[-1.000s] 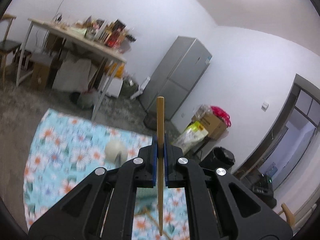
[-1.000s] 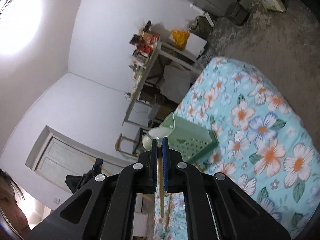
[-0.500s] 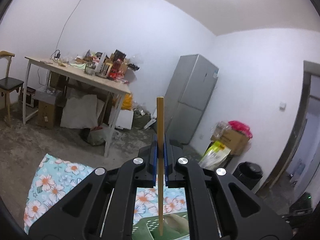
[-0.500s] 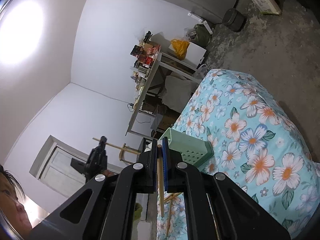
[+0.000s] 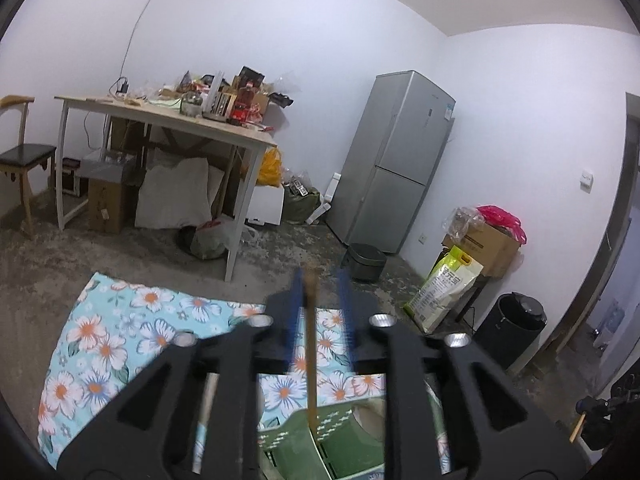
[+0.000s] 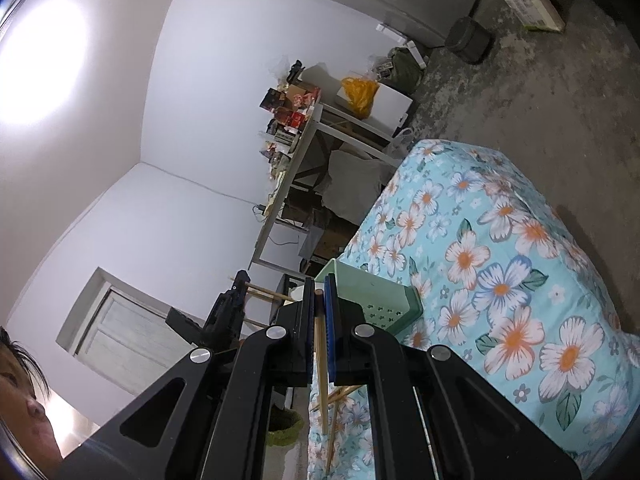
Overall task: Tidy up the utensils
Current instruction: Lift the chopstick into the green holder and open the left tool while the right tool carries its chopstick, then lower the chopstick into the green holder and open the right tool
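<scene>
You are standing in a lived-in home, in a plain room that is serving as kitchen and storage. A tall silver fridge (image 5: 394, 160) is standing against the white wall, with a rice cooker (image 5: 365, 257) sitting on the bare concrete floor (image 5: 120, 252) beside it. A counter (image 5: 168, 120) is carrying packets, jars and bottles, with boxes and sacks piling up underneath. A wooden chair (image 5: 22, 160) is waiting at the left, a rice bag (image 5: 444, 292) and cardboard boxes (image 5: 486, 240) are leaning by the doorway, and a floral cloth (image 6: 500, 248) is covering the surface you are working over
</scene>
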Motion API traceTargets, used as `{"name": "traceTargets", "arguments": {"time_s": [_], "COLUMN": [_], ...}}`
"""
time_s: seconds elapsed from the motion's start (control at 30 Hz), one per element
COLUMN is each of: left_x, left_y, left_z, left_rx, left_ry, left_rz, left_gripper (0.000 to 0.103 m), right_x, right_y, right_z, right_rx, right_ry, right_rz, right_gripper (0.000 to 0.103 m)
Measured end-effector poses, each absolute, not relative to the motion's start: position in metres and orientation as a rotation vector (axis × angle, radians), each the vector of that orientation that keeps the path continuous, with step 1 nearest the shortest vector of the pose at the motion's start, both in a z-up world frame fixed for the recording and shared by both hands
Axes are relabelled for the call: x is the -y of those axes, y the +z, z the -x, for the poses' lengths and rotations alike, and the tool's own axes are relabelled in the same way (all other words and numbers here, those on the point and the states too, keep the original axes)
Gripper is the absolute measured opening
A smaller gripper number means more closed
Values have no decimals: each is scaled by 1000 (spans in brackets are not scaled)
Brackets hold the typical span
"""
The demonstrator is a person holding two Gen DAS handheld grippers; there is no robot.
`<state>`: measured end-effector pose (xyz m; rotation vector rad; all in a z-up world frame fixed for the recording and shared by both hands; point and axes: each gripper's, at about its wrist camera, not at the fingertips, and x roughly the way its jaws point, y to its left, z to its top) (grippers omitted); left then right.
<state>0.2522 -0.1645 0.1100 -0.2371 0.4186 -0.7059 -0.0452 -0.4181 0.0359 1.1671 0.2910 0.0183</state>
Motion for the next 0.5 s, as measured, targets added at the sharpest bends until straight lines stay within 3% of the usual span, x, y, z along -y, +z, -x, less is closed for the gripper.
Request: {"name": "traceTargets", "arguments": {"time_s": [0.13, 0.5], "left_x": [155, 96], "left_y": [113, 123], "left_z": [-248, -208], "left_rx": [-412, -422], "left_ry": [-687, -673], "left_rz": [244, 248], "left_gripper": [48, 73], "right_x": [416, 402], "right_y": [50, 139], "right_z": [40, -12], "right_rx": [-285, -255], "right_ry": [34, 148], "right_rz": [-1128, -896], "right_gripper": [5, 5]}}
